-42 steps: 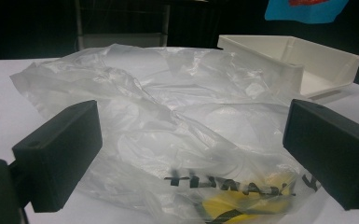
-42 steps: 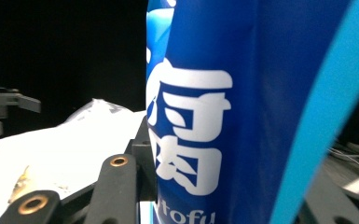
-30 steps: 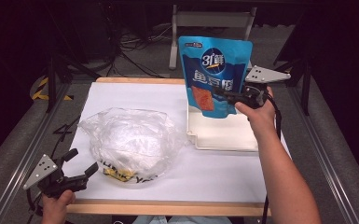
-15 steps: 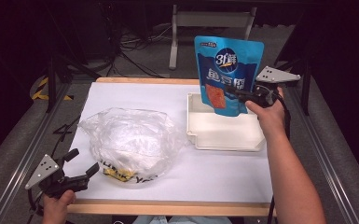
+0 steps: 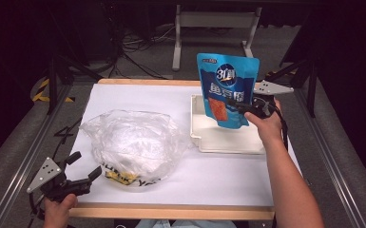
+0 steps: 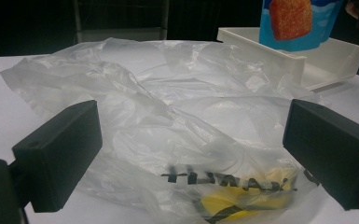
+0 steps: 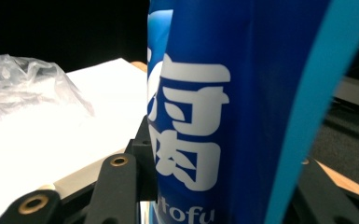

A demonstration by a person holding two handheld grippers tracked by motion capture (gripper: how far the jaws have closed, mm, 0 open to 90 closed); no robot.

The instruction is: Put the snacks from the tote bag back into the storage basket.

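A blue snack pouch (image 5: 227,88) with white lettering and an orange picture hangs upright over the white tray (image 5: 209,142) at the right of the table. My right gripper (image 5: 240,105) is shut on the pouch's right edge; close up, the pouch (image 7: 233,116) stands between its jaws. A crumpled clear plastic bag (image 5: 133,142) with black and yellow print lies left of the tray. My left gripper (image 5: 84,171) rests open at the table's front left corner, its jaws either side of the bag (image 6: 182,135) but apart from it.
The tray (image 6: 326,60) is shallow with raised walls, and the pouch's bottom (image 6: 293,23) hangs just above it. White paper (image 5: 138,99) covers the table, which has a wooden front edge (image 5: 171,211). Dark floor, cables and a metal stand lie beyond.
The right hand has carried the pouch to the right and down, lower over the tray. The left gripper and the plastic bag have stayed put.
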